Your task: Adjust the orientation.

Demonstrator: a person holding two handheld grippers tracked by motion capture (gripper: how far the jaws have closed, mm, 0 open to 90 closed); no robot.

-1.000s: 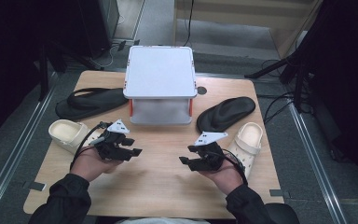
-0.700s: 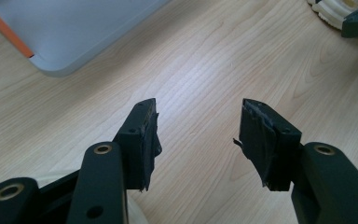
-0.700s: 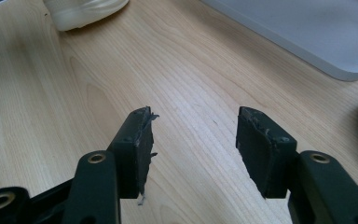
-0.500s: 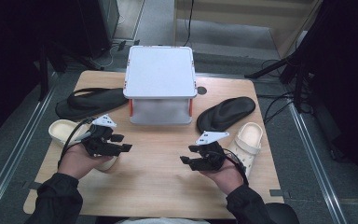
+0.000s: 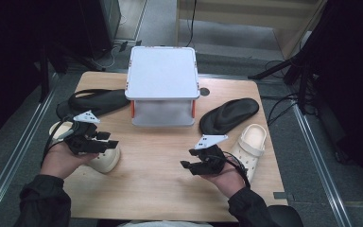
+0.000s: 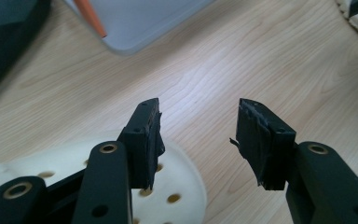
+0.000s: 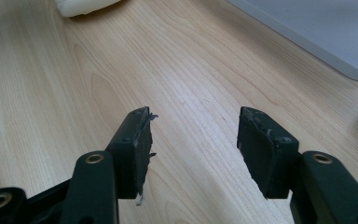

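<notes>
- Shoes lie on the light wooden bench (image 5: 160, 165), two cream and two black, around a white plastic box with a flat lid (image 5: 162, 78).
- Left tool (image 5: 108, 143) hangs just over the cream rubber clog with holes (image 5: 105, 161) near the bench's left edge. Its jaws are wide open and hold nothing. In the left gripper view the holey toe of this clog (image 6: 177, 186) sits right under the jaws.
- Right tool (image 5: 187, 165) waits over bare wood, jaws wide open too, with nothing in them. The other cream clog (image 5: 253, 142) lies just beside that hand.
- I think the step now is reaching for the left clog.
- Next, the left tool should go down, get one jaw on each side of the clog's edge, and squeeze.
</notes>
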